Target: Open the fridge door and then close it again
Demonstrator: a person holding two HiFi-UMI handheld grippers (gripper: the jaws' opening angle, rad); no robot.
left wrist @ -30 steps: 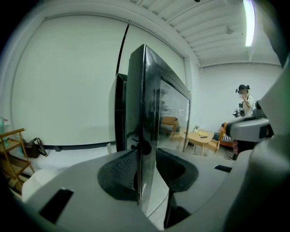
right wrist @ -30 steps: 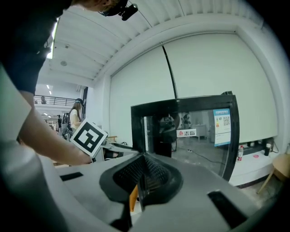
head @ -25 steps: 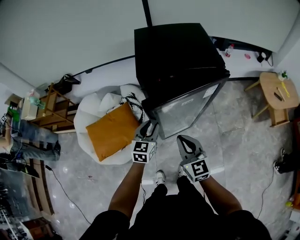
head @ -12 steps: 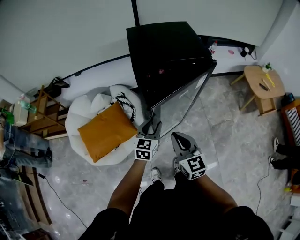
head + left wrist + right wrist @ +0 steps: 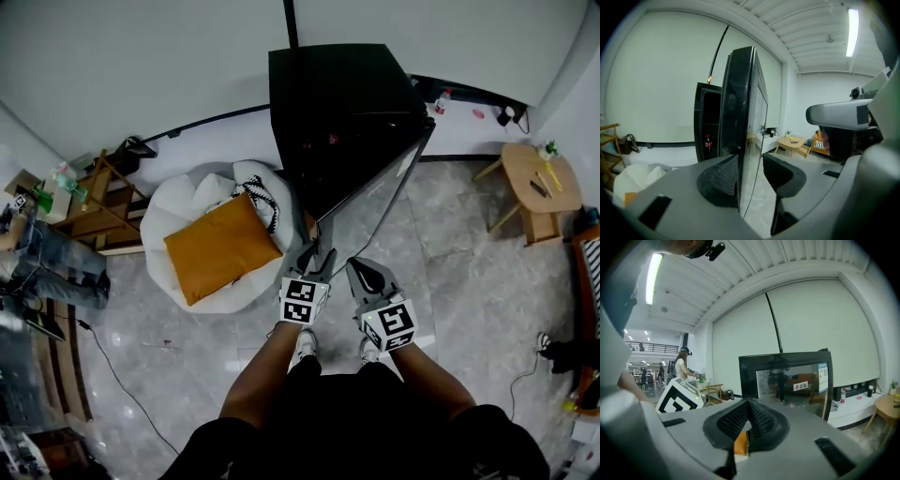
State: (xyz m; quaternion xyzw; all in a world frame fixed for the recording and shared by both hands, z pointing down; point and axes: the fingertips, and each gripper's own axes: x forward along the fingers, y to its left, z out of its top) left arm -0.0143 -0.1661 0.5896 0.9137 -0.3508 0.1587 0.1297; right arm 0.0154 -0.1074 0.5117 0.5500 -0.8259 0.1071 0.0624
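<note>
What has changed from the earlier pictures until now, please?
The fridge door has swung further open, toward the person, with the left gripper at its edge. That gripper's jaws have just been opening; the edge stands between them, not clamped. The right gripper stays shut and empty; the orange cushion has not moved.

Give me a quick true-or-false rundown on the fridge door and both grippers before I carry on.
1. The fridge door stands open. True.
2. The left gripper is clamped on the door. False: its jaws stand apart and have just been opening; the door's edge is between them, ungripped.
3. The right gripper holds the orange cushion. False: its jaws are together on nothing, and the cushion lies on the white beanbag.
4. A bottle stands inside the fridge. True.
</note>
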